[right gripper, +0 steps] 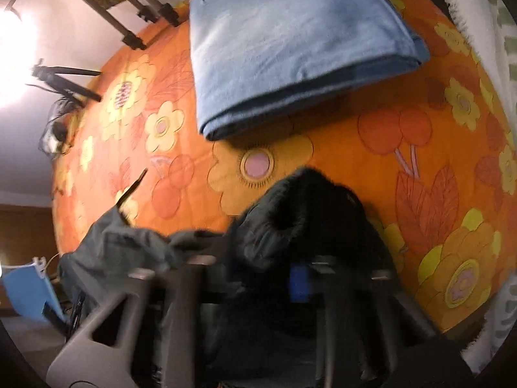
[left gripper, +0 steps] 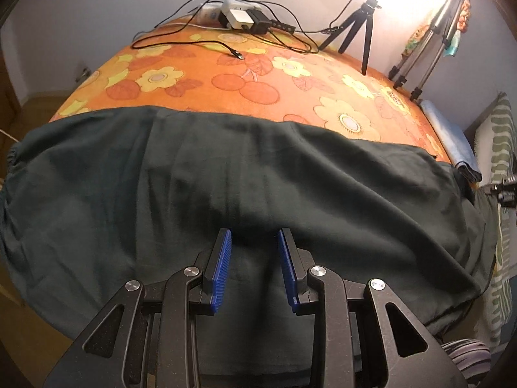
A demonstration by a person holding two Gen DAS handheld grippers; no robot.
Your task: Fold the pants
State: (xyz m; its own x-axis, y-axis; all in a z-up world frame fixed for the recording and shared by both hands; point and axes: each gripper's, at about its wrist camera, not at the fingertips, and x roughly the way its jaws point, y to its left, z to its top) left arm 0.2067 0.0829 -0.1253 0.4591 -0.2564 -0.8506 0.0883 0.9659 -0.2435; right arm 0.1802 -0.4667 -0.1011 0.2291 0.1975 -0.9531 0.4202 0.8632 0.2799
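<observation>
Dark green pants [left gripper: 226, 177] lie spread across the near part of a bed covered in an orange flowered bedspread [left gripper: 258, 77]. My left gripper [left gripper: 254, 236] points down over the middle of them. Its blue pads [left gripper: 223, 258] stand apart, with flat cloth showing below the gap and nothing pinched. The right wrist view is blurred. There a bunch of the pants [right gripper: 290, 213] bulges up between the fingers of my right gripper [right gripper: 268, 236] and hides their tips. One blue pad [right gripper: 299, 278] shows against the cloth, and the gripper looks shut on that bunch.
A folded light blue blanket [right gripper: 290, 48] lies on the bedspread [right gripper: 355, 161] beyond the right gripper. At the far edge sit a power strip with chargers [left gripper: 236, 16], loose black cables [left gripper: 194, 43], a small black tripod [left gripper: 355, 32] and a taller stand [left gripper: 429, 48].
</observation>
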